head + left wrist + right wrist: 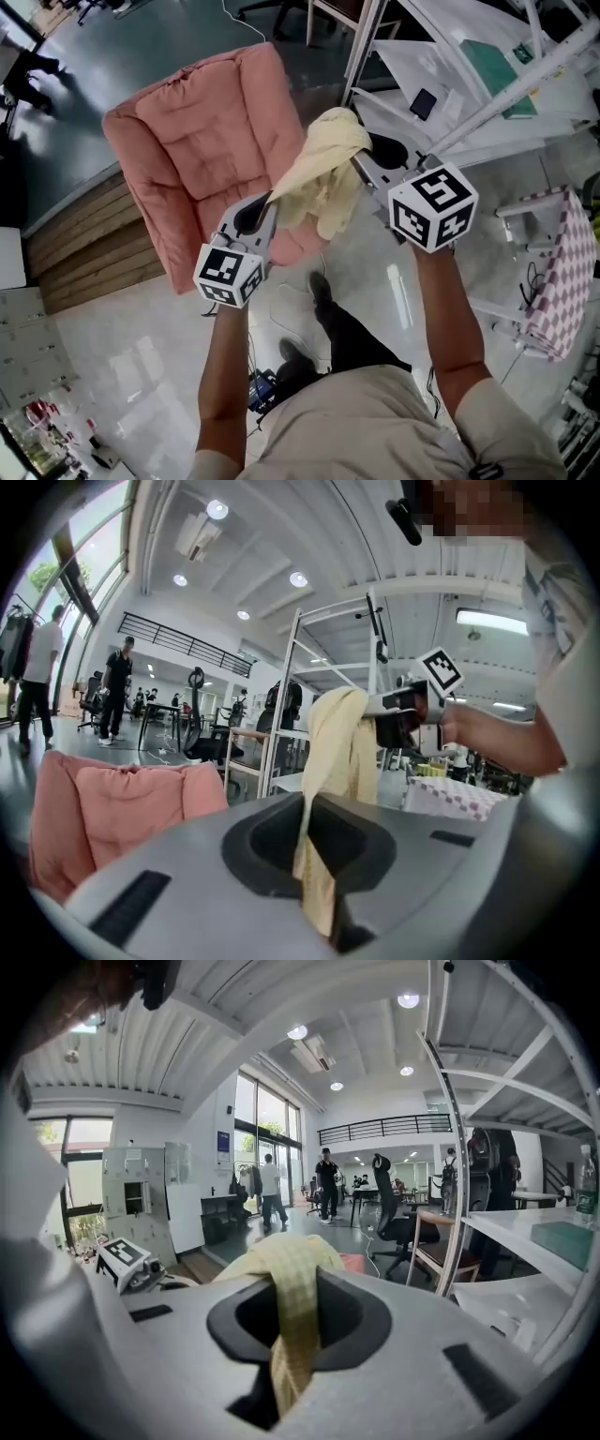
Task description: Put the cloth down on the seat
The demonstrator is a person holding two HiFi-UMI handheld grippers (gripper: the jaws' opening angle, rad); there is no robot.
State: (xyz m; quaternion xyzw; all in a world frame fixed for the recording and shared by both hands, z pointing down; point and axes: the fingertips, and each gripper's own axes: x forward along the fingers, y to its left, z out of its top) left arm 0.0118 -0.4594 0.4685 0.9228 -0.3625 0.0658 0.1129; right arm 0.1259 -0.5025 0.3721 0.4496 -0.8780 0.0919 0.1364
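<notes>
A pale yellow checked cloth hangs bunched in the air between my two grippers, above the front right corner of a pink padded armchair seat. My left gripper is shut on a thin corner of the cloth, which runs down between its jaws. Higher up and to the right, my right gripper is shut on a thicker fold of the cloth. In the left gripper view the right gripper shows behind the hanging cloth, and the armchair lies low at the left.
A white metal shelf rack with papers stands close on the right. A checked cloth hangs on a frame at the far right. A wooden platform lies left of the armchair. A black office chair and several people stand farther off.
</notes>
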